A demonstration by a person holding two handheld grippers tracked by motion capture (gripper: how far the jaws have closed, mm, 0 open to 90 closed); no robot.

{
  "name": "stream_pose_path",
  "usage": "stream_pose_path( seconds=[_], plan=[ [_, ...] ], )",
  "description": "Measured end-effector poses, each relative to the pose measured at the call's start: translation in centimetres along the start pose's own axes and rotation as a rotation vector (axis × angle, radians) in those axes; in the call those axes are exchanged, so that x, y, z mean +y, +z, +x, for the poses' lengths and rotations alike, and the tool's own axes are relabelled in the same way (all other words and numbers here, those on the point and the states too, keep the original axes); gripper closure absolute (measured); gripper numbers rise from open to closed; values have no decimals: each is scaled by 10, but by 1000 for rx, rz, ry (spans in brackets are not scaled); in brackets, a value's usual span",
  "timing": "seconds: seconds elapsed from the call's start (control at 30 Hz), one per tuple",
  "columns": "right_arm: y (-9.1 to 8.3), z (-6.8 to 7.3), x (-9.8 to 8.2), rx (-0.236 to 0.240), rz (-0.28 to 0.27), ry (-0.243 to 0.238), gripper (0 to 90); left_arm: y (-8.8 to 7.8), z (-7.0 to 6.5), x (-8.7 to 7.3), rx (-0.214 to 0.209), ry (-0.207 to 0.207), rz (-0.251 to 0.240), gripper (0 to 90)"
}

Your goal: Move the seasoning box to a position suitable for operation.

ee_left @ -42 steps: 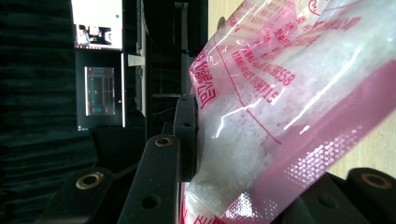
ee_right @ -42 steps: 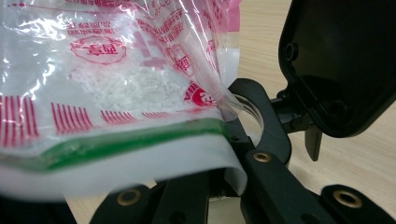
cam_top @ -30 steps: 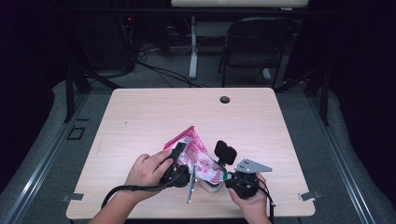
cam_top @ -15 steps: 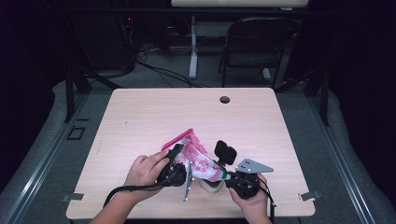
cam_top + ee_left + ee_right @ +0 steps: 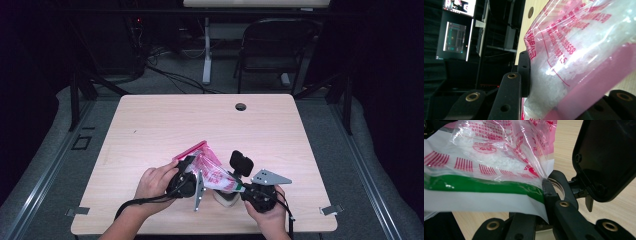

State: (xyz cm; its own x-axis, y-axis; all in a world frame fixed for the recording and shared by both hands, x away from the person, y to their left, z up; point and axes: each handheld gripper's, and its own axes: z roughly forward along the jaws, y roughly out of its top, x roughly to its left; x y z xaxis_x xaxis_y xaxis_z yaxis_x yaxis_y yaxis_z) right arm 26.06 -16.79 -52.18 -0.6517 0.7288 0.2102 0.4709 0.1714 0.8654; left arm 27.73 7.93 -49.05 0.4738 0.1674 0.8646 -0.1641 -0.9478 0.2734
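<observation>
A clear pink plastic bag (image 5: 210, 171) of white grains, printed in red, hangs low over the near middle of the wooden table (image 5: 200, 125). My left gripper (image 5: 196, 179) is shut on the bag's bulging body (image 5: 574, 50), with one pad (image 5: 524, 72) pressed into it. My right gripper (image 5: 239, 189) is shut on the bag's white edge with the green stripe (image 5: 486, 185). Below the bag sits a pale container (image 5: 225, 199) whose black lid (image 5: 241, 162) stands open. That lid (image 5: 606, 157) rises just beyond my right jaws, and a round rim (image 5: 557, 185) shows beside them.
A dark cable hole (image 5: 240, 106) lies at the table's far middle. A folding chair (image 5: 275, 45) and a desk leg stand on the floor behind the table. The table's front edge runs just under both hands. A lit screen (image 5: 455, 37) glows in the dark at the side.
</observation>
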Motion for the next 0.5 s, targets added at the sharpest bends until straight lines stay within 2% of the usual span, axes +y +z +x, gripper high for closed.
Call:
stream_pose_path(
  seconds=[0.5],
  plan=[
    [3,0,1,1,-3,2,898,7,-6,-10,-47,-73,0,762]
  ],
)
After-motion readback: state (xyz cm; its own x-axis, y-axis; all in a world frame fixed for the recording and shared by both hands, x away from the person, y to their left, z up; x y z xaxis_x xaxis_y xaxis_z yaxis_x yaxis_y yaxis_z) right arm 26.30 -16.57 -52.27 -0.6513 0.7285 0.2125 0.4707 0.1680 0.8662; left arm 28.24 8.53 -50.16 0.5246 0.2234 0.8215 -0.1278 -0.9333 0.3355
